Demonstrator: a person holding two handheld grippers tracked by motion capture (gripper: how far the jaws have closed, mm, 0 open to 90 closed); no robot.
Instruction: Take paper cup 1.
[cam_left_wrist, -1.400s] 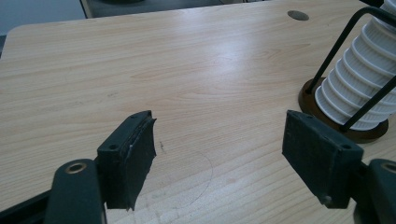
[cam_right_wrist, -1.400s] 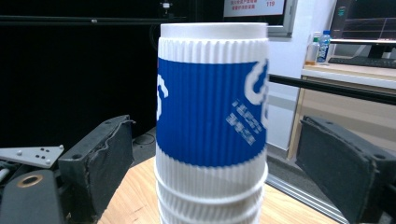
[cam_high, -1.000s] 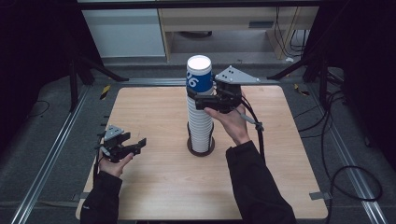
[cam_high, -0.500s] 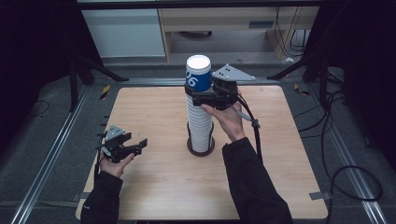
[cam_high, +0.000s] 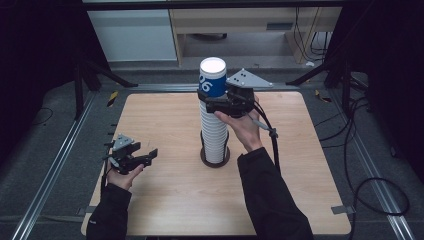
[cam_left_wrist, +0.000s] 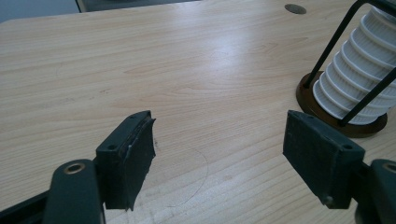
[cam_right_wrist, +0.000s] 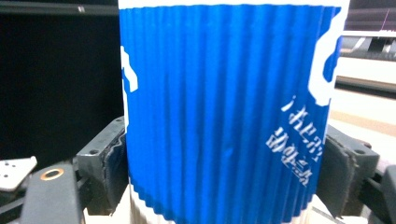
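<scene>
Your right tongs (cam_high: 216, 102), just closing, grip the blue cup (cam_high: 212, 80) atop the stack (cam_high: 214, 135); your left tongs (cam_high: 142, 159) hang open over the counter (cam_high: 165, 200).

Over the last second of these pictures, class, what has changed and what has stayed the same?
The right gripper has just been closing its jaws, and its pads now press both sides of the blue ribbed paper cup on top of the tall stack of white paper cups. The hand itself did not travel. The left gripper rests open near the wooden table edge as before; the stack is unmoved.
</scene>
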